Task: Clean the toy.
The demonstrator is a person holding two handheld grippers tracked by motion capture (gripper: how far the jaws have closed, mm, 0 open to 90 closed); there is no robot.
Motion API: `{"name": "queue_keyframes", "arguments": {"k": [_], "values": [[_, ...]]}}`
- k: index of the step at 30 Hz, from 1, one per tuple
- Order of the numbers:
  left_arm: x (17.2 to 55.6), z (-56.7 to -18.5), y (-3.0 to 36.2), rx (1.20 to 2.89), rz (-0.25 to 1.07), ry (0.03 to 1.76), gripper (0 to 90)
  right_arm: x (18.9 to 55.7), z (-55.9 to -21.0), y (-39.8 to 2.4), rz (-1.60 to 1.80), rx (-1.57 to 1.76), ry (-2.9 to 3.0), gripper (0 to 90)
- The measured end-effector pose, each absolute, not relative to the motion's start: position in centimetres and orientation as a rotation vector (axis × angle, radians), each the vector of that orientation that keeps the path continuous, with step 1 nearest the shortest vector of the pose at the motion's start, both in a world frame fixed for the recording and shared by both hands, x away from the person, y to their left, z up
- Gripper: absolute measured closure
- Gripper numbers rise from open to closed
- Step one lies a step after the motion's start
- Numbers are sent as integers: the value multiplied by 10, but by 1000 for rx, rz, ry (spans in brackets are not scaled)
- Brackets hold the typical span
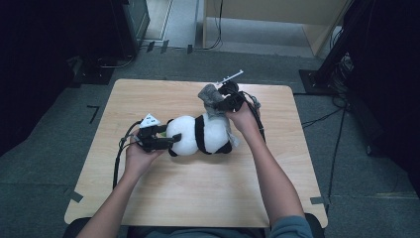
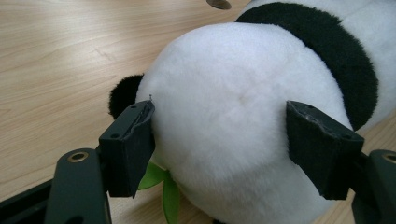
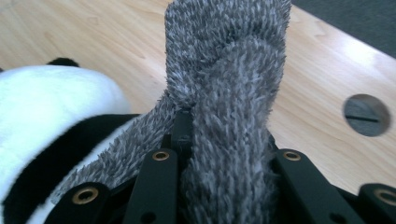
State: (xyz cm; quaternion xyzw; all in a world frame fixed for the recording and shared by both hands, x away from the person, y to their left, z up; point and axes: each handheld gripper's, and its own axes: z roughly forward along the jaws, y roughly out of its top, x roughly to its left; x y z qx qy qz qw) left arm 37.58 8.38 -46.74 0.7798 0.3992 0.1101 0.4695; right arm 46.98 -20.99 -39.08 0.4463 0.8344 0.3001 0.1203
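Grey fuzzy cloth [image 3: 229, 93] is pinched in my right tool [image 3: 224, 158], lifted just past the panda's far end. My left tool [image 2: 219, 140] squeezes the soft black-and-white plush panda [image 1: 200, 134] at its round white end. I should pull the cloth slowly and hold the panda firmly. It lies long-ways across the wooden counter [image 1: 198, 198], pointing left to right.

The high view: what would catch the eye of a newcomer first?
A black and white plush panda lies at the middle of the wooden table. The left tongs clasp its white head from the left. The right tongs pinch a grey fuzzy cloth lifted above the panda's far end.
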Motion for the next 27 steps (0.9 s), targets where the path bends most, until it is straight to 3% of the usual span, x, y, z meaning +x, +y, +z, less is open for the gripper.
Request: {"name": "queue_keyframes", "arguments": {"k": [11, 20, 27], "values": [[376, -467, 85, 1913, 254, 977, 251, 454, -380, -242, 951, 1351, 2355, 728], [375, -465, 83, 1930, 284, 962, 178, 422, -349, -215, 1089, 1194, 2375, 727], [370, -462, 83, 1925, 310, 941, 298, 406, -348, -170, 1152, 1080, 2452, 726]]}}
